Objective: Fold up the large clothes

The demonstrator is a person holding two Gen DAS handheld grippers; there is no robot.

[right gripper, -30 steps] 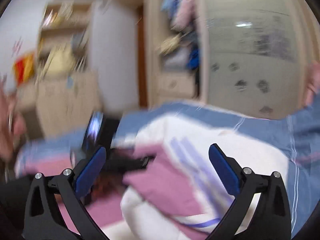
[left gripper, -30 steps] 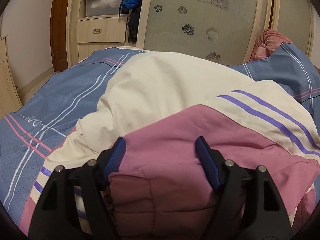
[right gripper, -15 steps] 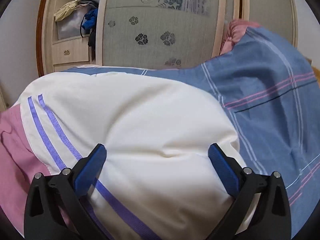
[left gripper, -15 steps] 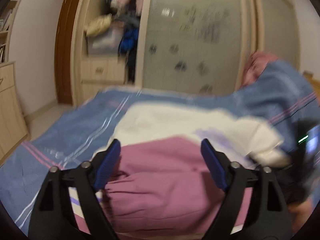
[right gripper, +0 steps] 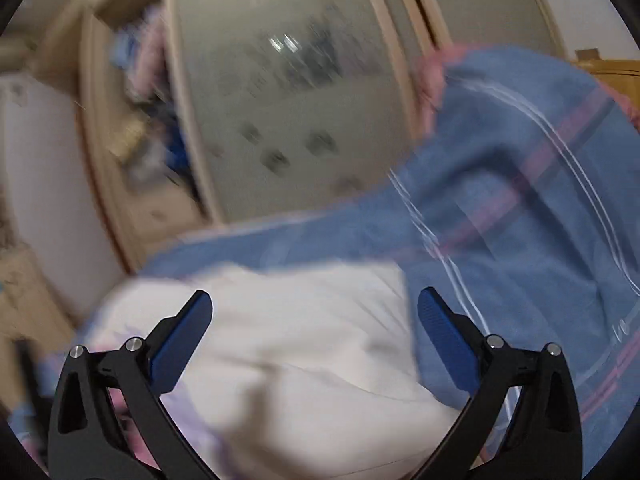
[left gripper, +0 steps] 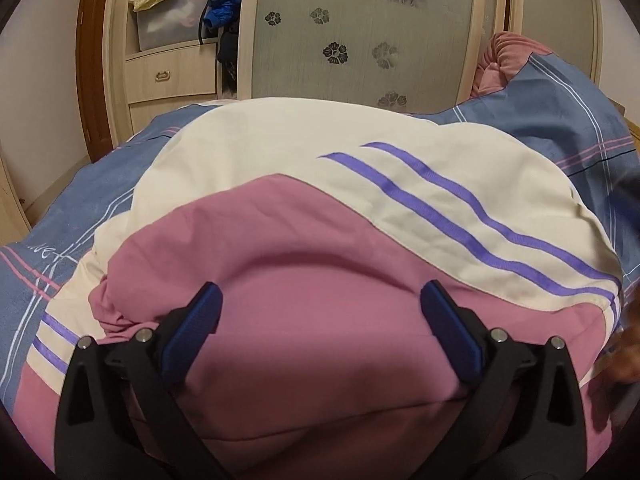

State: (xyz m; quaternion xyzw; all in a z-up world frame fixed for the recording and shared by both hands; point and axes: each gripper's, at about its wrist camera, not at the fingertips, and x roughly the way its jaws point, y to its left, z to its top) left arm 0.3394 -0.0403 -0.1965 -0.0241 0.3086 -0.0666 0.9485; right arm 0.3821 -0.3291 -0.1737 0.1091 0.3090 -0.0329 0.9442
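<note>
From the left wrist, the padded jacket is lying bundled on the bed, pink panel folded over cream, so I'd judge the fold mostly made, with tidying left. The left claw is hanging released over the pink, fingers spread, gripping nothing. The jacket's edges are sitting well inside the bedspread; the wardrobe is standing beyond. From the right wrist, everything is blurring: the right claw is gaping wide above the cream part, bedspread rising alongside.
</note>
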